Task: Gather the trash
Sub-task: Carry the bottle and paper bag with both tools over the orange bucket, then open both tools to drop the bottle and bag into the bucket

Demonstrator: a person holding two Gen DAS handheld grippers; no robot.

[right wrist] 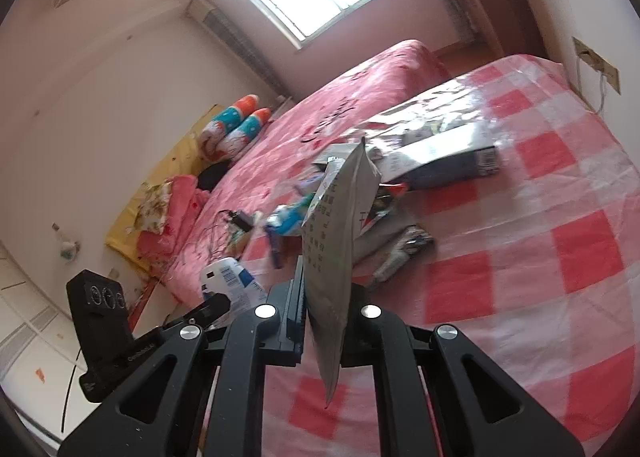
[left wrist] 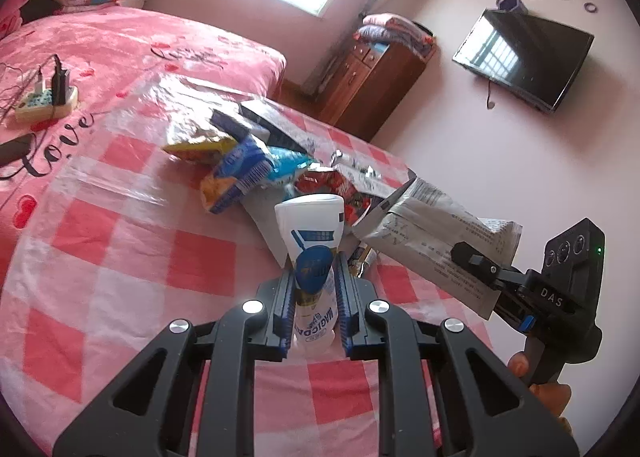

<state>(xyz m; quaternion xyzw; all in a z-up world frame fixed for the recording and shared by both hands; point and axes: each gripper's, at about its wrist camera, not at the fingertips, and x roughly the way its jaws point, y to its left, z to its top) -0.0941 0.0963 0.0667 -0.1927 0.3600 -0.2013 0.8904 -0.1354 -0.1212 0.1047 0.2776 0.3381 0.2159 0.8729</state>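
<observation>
Over the red-and-white checked plastic sheet (left wrist: 120, 257) that covers the desk beside the pink bed (left wrist: 140, 41), both tools hold trash clear of the surface. Largest of the two loads is the flat grey printed paper packet (left wrist: 424, 225), pinched at its lower end by the right tool (left wrist: 476, 265); it hangs edge-on and floppy, so I would keep that grip firm and carry it without swinging. Next, the white squeeze pouch with a blue label (left wrist: 312, 233) stands upright between the blue pads of the left tool (left wrist: 313, 297), which press on its narrow waist. That waist looks soft and slippery, so a steady squeeze and a level carry should stop it sliding out. Toward the far edge of the sheet the rest of the trash lies in a heap: a dark flat carton (right wrist: 452, 161), a blue and white snack bag (left wrist: 256, 169), a yellow crumpled wrapper (left wrist: 200, 145) and a red wrapper (left wrist: 340, 189). No bin shows in either view.
</observation>
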